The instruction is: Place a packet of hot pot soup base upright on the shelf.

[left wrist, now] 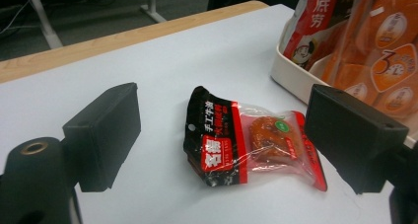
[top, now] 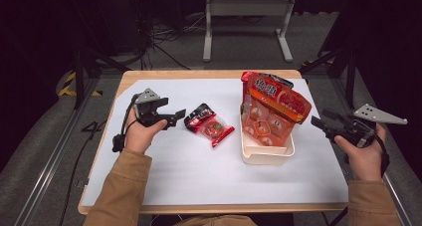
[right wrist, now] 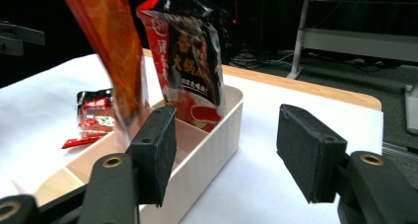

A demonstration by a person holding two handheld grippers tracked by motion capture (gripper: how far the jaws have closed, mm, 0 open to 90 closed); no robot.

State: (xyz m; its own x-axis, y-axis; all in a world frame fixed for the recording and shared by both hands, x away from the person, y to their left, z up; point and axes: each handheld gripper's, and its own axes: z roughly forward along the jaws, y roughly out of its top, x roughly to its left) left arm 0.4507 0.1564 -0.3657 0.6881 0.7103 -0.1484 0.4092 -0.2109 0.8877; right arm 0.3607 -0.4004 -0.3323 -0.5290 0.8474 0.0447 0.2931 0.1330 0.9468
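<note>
We see the surface (top: pixel 164 186) covered by a white sheet, which gives the packets a plain, flat bed to be picked from. On its right half stands a cream bin (top: pixel 266 154) with inner compartments, long side running away from us; it serves as the collecting place, and two big snack bags (top: pixel 276 104) already stand upright in its far end, leaning on the wall so they stay put. Left of the bin and apart from it, the small snack packet (top: pixel 209 125) lies flat on the sheet, black header toward the far left, clear red-edged end toward the bin. We judge it is next to go in.

Our left tongs (top: pixel 175 117) are held level just beside the packet, pointed at it, wrist turned inward, jaws spread wide on either side of it in the left gripper view (left wrist: pixel 222 135), gripping nothing. Our right tongs (top: pixel 318 122) hover off the bin's right side, aimed at it, jaws also wide apart and empty, one jaw lined up with the bin wall (right wrist: pixel 217 130).
</note>
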